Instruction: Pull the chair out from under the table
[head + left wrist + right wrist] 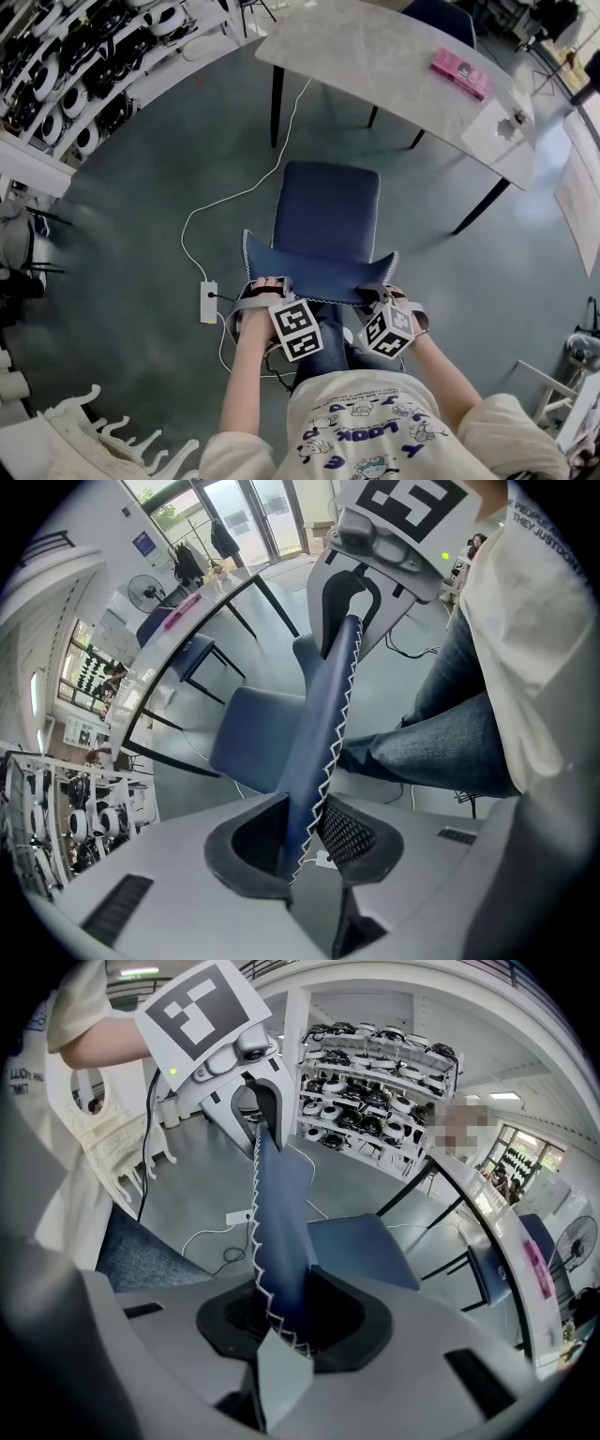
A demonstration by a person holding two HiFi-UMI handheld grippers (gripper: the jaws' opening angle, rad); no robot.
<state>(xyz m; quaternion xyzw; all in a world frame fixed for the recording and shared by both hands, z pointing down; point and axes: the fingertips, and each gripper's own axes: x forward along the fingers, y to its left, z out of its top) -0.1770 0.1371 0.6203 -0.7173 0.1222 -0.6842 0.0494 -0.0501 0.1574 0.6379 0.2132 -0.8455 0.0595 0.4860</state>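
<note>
A blue chair (328, 211) stands on the grey floor, apart from the grey table (394, 66) behind it. Its backrest, edged with white zigzag stitching, faces me. My left gripper (267, 287) is shut on the backrest's top left corner, my right gripper (382, 296) on its top right corner. In the left gripper view the backrest (323, 724) runs between the pads of the left gripper (302, 841), with the right gripper (361, 583) clamped at the far end. The right gripper view shows the backrest (281, 1232) pinched in the right gripper (281, 1321), and the left gripper (253, 1101) beyond.
A white power strip (208, 302) and its cable lie on the floor left of the chair. On the table lies a pink box (459, 72). Shelves of headsets (84, 56) line the left. A second blue chair (441, 19) stands behind the table. A white rack (94, 422) is at my left.
</note>
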